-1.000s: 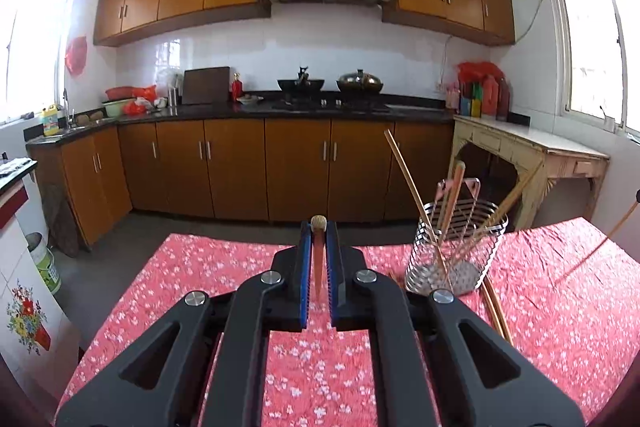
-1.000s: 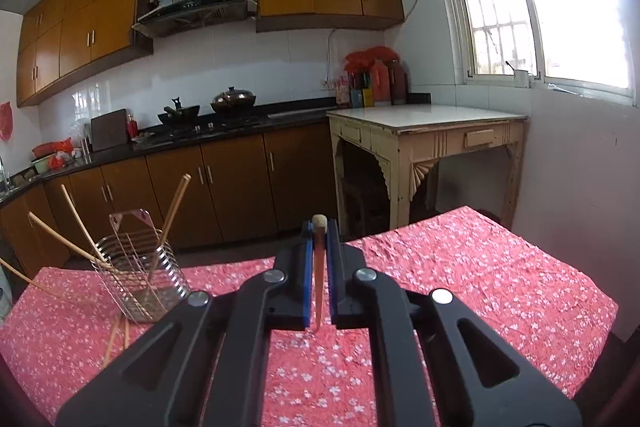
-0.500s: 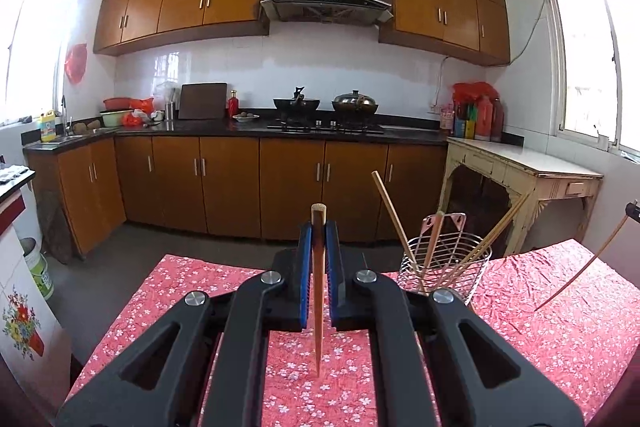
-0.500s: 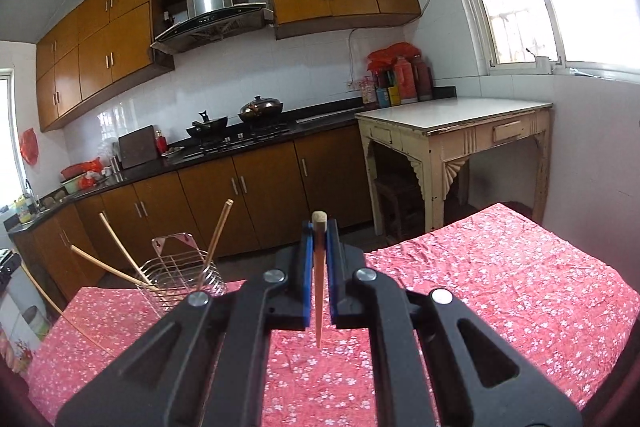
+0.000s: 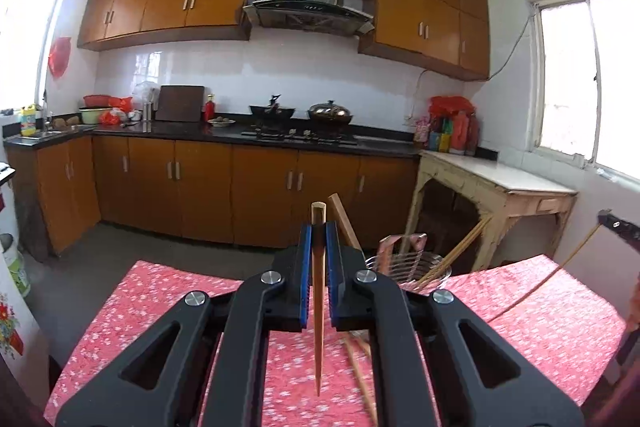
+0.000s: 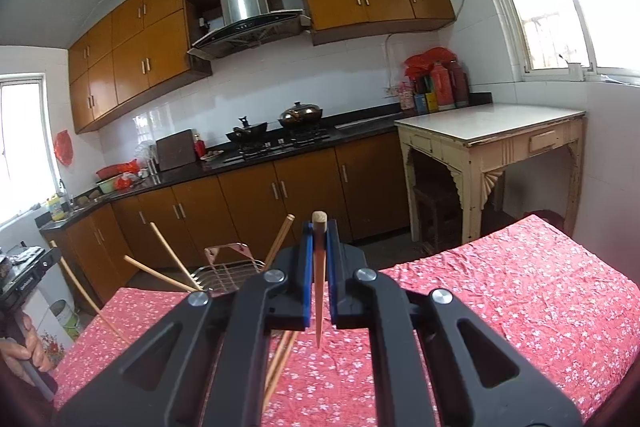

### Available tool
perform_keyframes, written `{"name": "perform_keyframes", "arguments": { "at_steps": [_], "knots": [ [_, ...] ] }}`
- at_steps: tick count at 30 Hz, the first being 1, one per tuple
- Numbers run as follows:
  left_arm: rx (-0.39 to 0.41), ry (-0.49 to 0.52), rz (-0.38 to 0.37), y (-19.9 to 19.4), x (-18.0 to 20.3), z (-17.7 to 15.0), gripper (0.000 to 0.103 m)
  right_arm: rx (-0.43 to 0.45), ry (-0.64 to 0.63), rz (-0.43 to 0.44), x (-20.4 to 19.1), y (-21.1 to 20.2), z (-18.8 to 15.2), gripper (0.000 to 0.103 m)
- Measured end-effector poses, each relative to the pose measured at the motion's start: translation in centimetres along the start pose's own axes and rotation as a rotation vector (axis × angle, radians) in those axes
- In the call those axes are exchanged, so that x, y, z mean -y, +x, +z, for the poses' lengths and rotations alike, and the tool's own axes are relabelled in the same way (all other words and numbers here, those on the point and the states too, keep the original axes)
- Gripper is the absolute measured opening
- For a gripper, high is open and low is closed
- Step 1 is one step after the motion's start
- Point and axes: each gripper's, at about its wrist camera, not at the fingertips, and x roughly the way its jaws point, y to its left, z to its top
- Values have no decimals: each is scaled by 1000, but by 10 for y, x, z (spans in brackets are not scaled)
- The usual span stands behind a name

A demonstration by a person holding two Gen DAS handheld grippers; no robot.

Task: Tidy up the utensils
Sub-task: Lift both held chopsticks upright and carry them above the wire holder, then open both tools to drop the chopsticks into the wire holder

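My left gripper point(image 5: 318, 227) is shut on a wooden chopstick point(image 5: 318, 311) that hangs point down above the red floral tablecloth point(image 5: 160, 307). Just right of it stands a wire utensil basket point(image 5: 412, 265) holding several chopsticks point(image 5: 460, 253). Two loose chopsticks point(image 5: 360, 371) lie on the cloth in front of it. My right gripper point(image 6: 319, 229) is shut on another chopstick point(image 6: 319, 291), also point down, with the basket point(image 6: 230, 273) to its left. Loose chopsticks point(image 6: 280, 363) lie below its left finger. At the left edge a hand point(image 6: 20, 351) carries the other gripper.
The table's far edge point(image 6: 460, 259) drops to a grey floor. Beyond are brown base cabinets point(image 5: 260, 195) under a black counter with pots, and a cream side table point(image 6: 492, 135) at the right by the window. A white floral appliance point(image 5: 10, 315) stands at the left.
Both grippers have risen with their chopsticks and tilted upward. The basket and tablecloth now sit lower in both views. Both grips are unchanged.
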Motion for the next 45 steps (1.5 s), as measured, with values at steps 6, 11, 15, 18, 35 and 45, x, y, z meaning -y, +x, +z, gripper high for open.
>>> {"name": "perform_keyframes", "arguments": {
  "at_steps": [6, 11, 15, 18, 35, 45],
  "knots": [
    [48, -17, -102, -11, 24, 37, 7, 33, -13, 79, -23, -5, 29, 7],
    [124, -27, -142, -16, 46, 74, 7, 71, -31, 117, -45, -2, 52, 7],
    [177, -23, -121, -8, 63, 93, 7, 86, -33, 141, -61, 10, 66, 7],
    [207, -22, -73, 10, 73, 103, 7, 97, -43, 148, -74, 24, 73, 7],
    [200, -98, 96, 119, 77, 82, 7, -45, -93, 140, -101, 133, 45, 7],
    [59, -67, 128, 145, 73, 59, 13, -137, -72, 103, -95, 170, 28, 10]
  ]
}}
